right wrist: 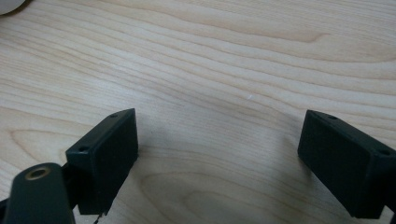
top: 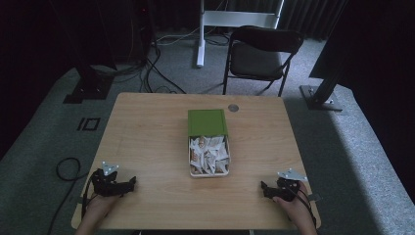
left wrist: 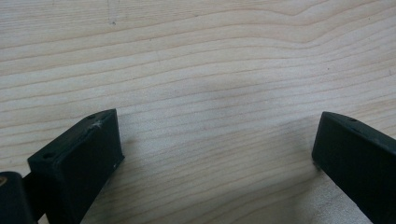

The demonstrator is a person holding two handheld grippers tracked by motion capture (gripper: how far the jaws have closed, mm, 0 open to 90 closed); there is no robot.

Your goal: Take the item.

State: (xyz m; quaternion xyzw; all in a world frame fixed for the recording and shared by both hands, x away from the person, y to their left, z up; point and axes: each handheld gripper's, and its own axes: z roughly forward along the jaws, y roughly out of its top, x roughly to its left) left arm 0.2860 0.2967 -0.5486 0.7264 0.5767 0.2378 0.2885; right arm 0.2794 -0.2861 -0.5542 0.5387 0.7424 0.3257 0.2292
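Both tools sit wide and empty on the counter [top: 147,142]: left tool [top: 131,183], right tool [top: 264,187]. The green-lidded box [top: 208,142] of packets lies centre; approach squarely from either side.

1. Wooden tabletop [top: 147,137];
2. Black folding chair [top: 262,51] beyond the tabletop's far edge;
3. White stand [top: 235,19] behind the chair;
4. Black cables [top: 151,68] on the grey carpet [top: 352,147]
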